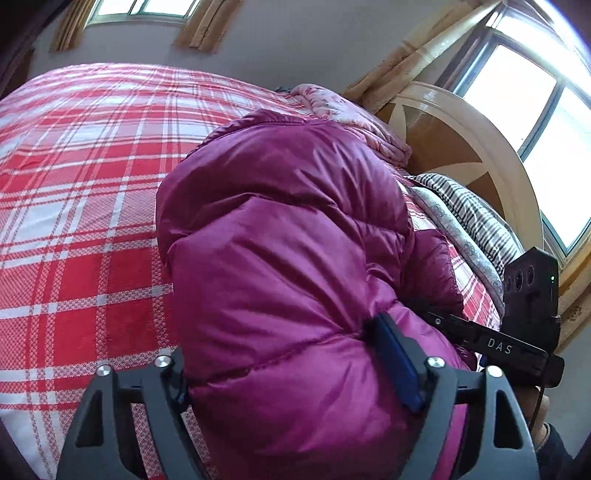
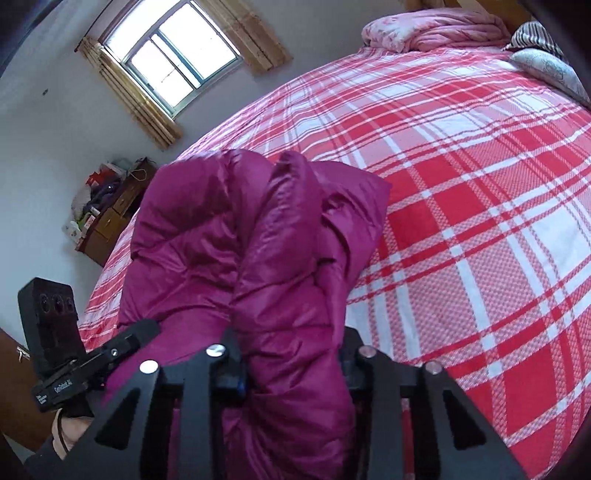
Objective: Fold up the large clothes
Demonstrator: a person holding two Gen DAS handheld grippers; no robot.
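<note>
A puffy magenta down jacket (image 1: pixel 280 229) lies bunched on the red-and-white plaid bed sheet (image 1: pixel 74 184). My left gripper (image 1: pixel 288 373) grips a thick roll of it; the padding fills the gap between both fingers, and the blue pad (image 1: pixel 395 365) digs into the fabric. In the right wrist view, my right gripper (image 2: pixel 293 373) is shut on a narrower fold of the same jacket (image 2: pixel 236 229), which rises ahead of the fingers. The two tools hold the jacket side by side. The right tool's camera housing (image 1: pixel 528 291) shows at the jacket's right edge, the left tool's housing (image 2: pixel 51 325) at its left edge.
A crumpled pink quilt (image 2: pixel 436 29) and striped pillows (image 2: pixel 543 59) lie at the head of the bed by the wooden headboard (image 1: pixel 461 147). A cluttered wooden dresser (image 2: pixel 110 214) stands beside the bed under a curtained window (image 2: pixel 173 59). Plaid sheet (image 2: pixel 480 221) spreads wide beyond the jacket.
</note>
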